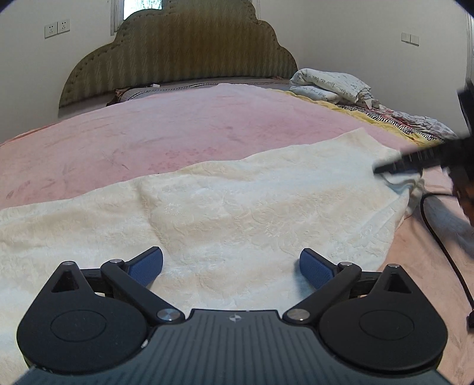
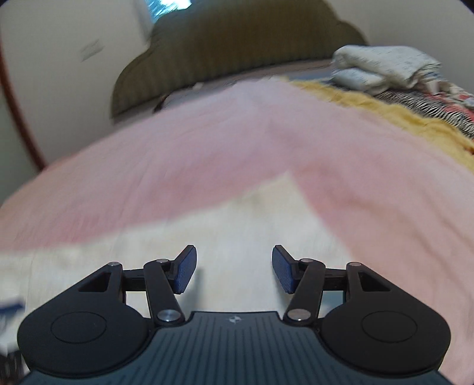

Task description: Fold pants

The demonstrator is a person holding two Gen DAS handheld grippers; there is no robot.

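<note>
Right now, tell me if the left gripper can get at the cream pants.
Probably yes. The left gripper hangs with its fingers spread wide and empty right over the cream pants, which lie flat on the pink blanket; nothing sits between them.

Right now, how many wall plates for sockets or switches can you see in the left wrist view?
3: two socket plates side by side on the wall left of the headboard, one switch plate on its right. Others may be hidden.

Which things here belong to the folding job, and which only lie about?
For the job: cream pants, left gripper, right gripper, both open.

Lying about: folded white bedding, zebra-print cloth, black cable, pink blanket.
</note>
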